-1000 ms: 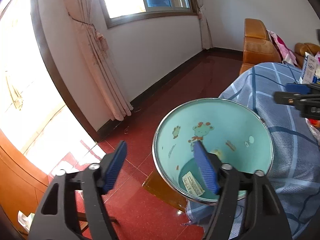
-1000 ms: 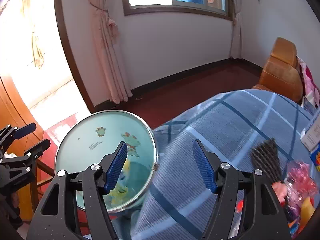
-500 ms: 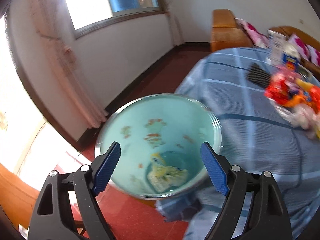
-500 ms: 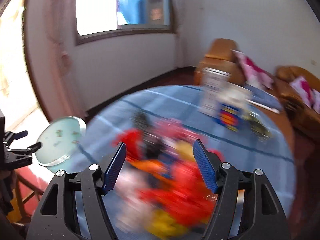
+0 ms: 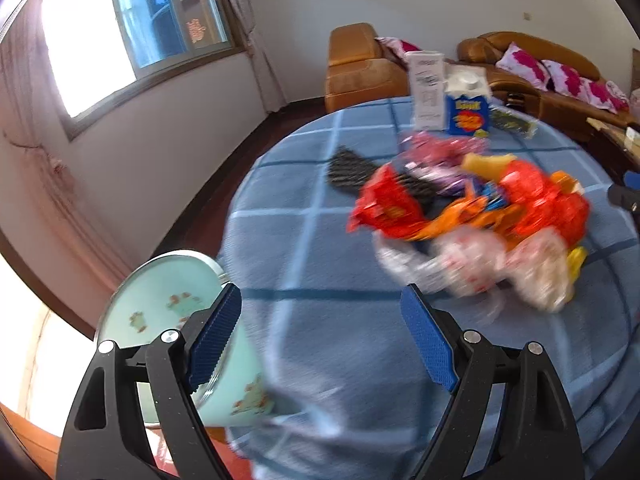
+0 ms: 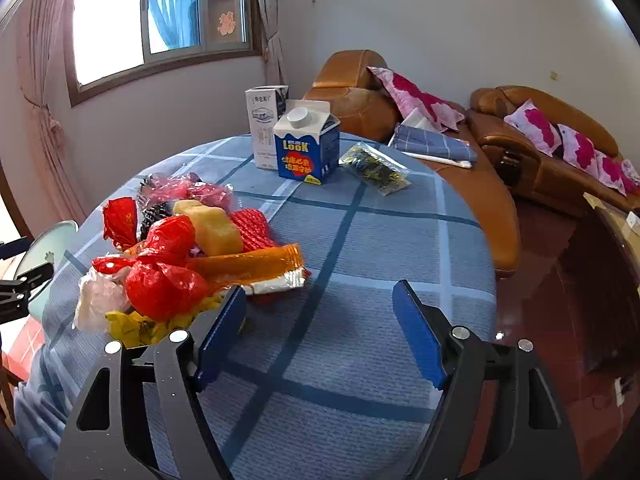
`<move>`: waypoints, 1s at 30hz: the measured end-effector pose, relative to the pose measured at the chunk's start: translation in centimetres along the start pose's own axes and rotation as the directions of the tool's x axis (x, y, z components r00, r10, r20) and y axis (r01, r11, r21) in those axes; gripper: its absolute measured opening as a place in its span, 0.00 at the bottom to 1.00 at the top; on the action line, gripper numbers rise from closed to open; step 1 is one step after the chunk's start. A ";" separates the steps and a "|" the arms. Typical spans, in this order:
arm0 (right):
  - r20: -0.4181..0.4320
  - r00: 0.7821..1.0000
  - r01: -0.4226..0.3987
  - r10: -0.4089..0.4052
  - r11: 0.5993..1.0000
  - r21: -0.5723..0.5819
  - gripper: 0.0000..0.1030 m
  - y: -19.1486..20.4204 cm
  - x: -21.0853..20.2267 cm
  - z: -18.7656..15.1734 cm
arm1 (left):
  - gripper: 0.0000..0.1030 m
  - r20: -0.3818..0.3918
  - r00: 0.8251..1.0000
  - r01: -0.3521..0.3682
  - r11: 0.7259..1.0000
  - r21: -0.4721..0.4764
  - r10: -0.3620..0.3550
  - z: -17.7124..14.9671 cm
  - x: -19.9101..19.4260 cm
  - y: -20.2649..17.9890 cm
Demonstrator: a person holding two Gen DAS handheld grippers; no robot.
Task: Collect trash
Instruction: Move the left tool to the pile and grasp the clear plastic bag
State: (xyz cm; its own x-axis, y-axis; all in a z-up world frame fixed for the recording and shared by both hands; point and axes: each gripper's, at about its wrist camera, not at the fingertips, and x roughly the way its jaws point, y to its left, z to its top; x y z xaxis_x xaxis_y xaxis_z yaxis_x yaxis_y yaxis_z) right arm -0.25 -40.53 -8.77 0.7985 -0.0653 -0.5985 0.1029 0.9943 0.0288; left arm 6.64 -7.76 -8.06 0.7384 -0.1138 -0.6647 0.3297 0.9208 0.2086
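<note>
Crinkly wrappers (image 6: 180,264) now fill both views: both claws, left claw (image 5: 320,340) and right claw (image 6: 318,328), have swung from the bin (image 5: 168,320) to the bench (image 6: 360,240), jaws apart and empty, ready for another pick.

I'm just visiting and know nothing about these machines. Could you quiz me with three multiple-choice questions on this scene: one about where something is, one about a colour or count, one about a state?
1. Where is the mint-green trash bin?
A. on the sofa
B. beside the table's edge, below the tablecloth
C. on the windowsill

2. How many cartons stand on the table?
A. two
B. four
C. none

3. What state is the right tool in?
A. shut on a wrapper
B. open, holding nothing
C. shut on the bin

Answers:
1 B, its rim shows next to the cloth's edge.
2 A, a white milk carton and a blue Look carton.
3 B, only tablecloth shows between its pads.
</note>
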 end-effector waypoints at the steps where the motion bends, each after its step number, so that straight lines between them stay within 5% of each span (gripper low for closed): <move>1: 0.008 1.000 0.004 -0.004 1.000 0.003 0.74 -0.2 -0.2 -0.1 | 0.78 0.006 1.000 0.009 1.000 0.004 -0.009 0.2 -0.1 -0.6; 15: 0.031 0.999 0.036 -0.038 0.997 0.074 0.78 -3.4 -1.0 -1.7 | 0.91 0.039 0.990 0.131 0.986 0.102 -0.135 2.0 -2.0 -8.5; 20: 0.043 0.999 0.029 -0.032 0.997 0.074 0.79 -3.3 -1.3 -1.9 | 0.91 -0.009 0.998 0.070 0.986 0.149 -0.069 0.7 -0.2 -7.9; 25: 0.048 0.999 0.007 -0.011 0.997 0.080 0.80 -3.0 -1.2 -2.2 | 0.91 -0.044 0.996 -0.070 0.991 0.115 0.076 -0.9 0.2 -1.6; 30: 0.045 0.999 -0.018 0.015 0.998 0.054 0.81 -1.8 -1.2 -2.5 | 0.91 -0.096 0.974 -0.205 0.979 0.019 0.206 -2.1 0.8 5.3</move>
State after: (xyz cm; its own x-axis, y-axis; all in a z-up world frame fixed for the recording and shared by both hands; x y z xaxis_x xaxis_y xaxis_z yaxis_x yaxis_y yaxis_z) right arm -2.86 -42.00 -10.10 0.8258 -0.0540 -0.5614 0.1210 0.9892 0.0829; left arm 7.77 -2.15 -9.01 0.7305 0.1149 -0.6732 0.1819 0.9174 0.3539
